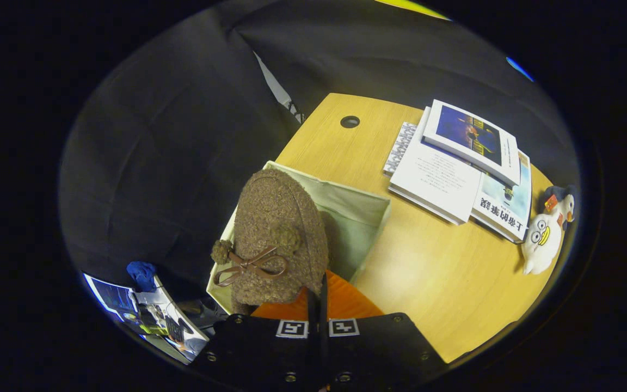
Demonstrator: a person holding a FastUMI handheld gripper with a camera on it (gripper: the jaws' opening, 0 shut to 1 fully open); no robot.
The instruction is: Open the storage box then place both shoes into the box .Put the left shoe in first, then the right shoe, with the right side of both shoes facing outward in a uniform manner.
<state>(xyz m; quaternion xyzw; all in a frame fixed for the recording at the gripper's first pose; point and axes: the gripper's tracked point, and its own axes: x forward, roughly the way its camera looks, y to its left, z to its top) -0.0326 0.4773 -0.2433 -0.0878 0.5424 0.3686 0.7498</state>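
The gripper (318, 305) has its jaws pressed nearly together, pinching the heel end of a fuzzy brown shoe (278, 239) at lower centre of the frame. The shoe's long axis runs straight ahead from the jaws, toe up, hanging over the open storage box (365, 209) on the desk (444, 272).

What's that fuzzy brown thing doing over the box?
That is a fuzzy brown shoe with a little bow. The gripper a person carries has its jaws pinched together on the shoe's edge, and it hangs over the open storage box on the wooden table. Some books and a plush toy lie off to the side.
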